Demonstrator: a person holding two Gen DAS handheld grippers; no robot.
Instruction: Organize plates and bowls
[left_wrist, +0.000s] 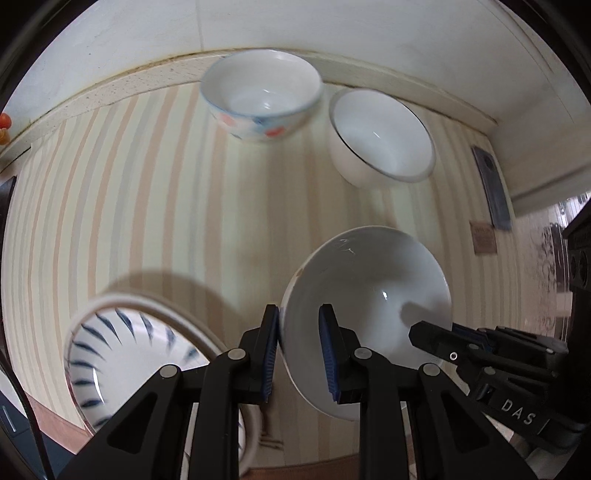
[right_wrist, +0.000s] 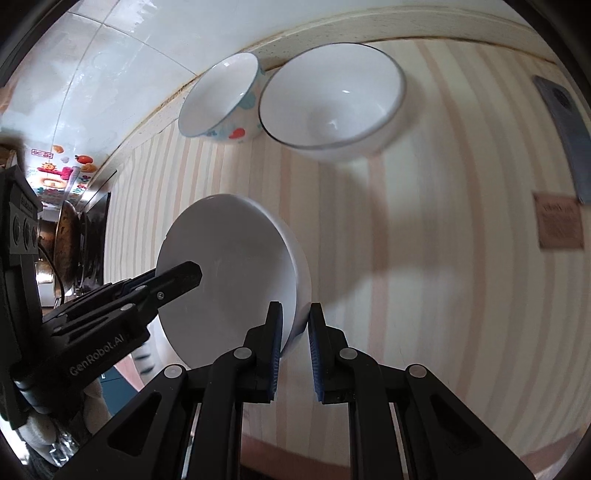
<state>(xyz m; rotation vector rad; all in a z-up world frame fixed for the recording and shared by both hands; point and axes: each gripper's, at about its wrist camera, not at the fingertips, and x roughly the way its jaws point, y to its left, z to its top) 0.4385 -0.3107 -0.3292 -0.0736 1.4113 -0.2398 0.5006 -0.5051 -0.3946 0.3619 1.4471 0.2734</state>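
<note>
A plain white bowl (left_wrist: 369, 291) hangs above the striped cloth, held by both grippers on opposite sides of its rim. My left gripper (left_wrist: 298, 350) straddles the near rim, its pads closed on the wall. My right gripper (right_wrist: 295, 343) grips the other side of the same bowl (right_wrist: 229, 273). A white bowl with red and blue spots (left_wrist: 262, 94) and a white bowl with a dark rim line (left_wrist: 382, 134) stand at the back by the wall. A plate with blue dashes (left_wrist: 122, 365) lies at the lower left under my left gripper.
The striped tablecloth (left_wrist: 166, 192) covers the table up to a tiled wall (left_wrist: 295, 22). A dark phone (left_wrist: 493, 184) and a brown card (left_wrist: 484, 238) lie at the right. A pan (right_wrist: 68, 243) sits far left in the right wrist view.
</note>
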